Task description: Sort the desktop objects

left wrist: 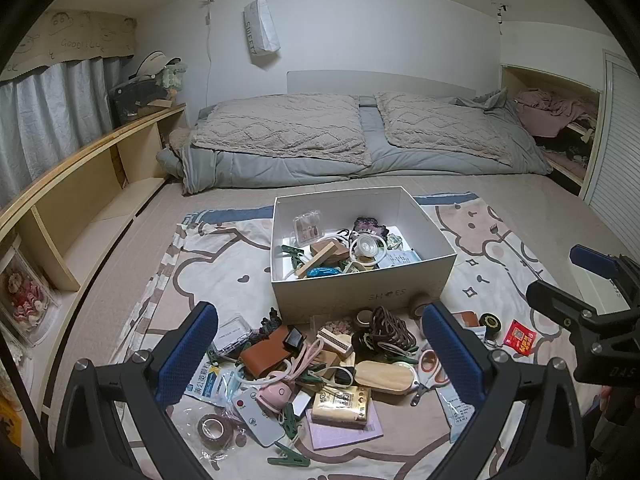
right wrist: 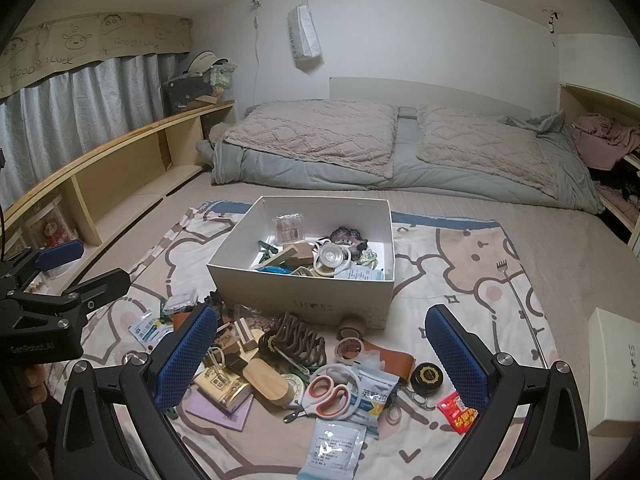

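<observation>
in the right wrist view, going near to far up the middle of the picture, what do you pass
white sachet → orange-handled scissors → brown claw clip → white shoe box → grey folded bedding → white bag hanging on the wall

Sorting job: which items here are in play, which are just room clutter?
In play:
- white cardboard shoe box
- orange-handled scissors
- oval wooden case
- brown leather pouch
- white remote

Clutter:
- grey quilt
- white hanging paper bag
- wooden shelf
</observation>
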Demonstrator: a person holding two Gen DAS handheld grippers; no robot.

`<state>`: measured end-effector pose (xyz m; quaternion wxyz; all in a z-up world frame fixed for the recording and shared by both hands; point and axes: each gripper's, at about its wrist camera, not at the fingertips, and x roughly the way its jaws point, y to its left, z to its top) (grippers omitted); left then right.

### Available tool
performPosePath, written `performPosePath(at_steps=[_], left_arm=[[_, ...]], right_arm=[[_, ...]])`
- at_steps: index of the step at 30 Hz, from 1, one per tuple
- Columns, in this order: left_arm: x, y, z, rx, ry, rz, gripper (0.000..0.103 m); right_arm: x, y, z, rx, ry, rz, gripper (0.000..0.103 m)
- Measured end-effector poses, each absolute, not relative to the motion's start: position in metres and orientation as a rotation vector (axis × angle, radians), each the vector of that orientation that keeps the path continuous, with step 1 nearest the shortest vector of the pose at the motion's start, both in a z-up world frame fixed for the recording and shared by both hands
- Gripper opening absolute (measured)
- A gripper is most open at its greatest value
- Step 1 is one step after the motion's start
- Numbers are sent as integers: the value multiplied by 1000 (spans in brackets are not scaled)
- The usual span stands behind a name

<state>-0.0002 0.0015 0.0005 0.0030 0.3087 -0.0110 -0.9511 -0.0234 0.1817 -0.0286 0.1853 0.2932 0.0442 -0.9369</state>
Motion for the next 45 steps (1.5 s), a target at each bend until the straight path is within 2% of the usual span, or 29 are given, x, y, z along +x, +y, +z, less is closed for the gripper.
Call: performPosePath(at_steps=[35,45], left_arm=[[17,-17,2,944,-35,-2905,103],[38,-27,0,910,-48,-2862,103]], right_arm=[[-11,211,-21,775,53,-2663,103],[4,223,-22,764,115,-2679,103]])
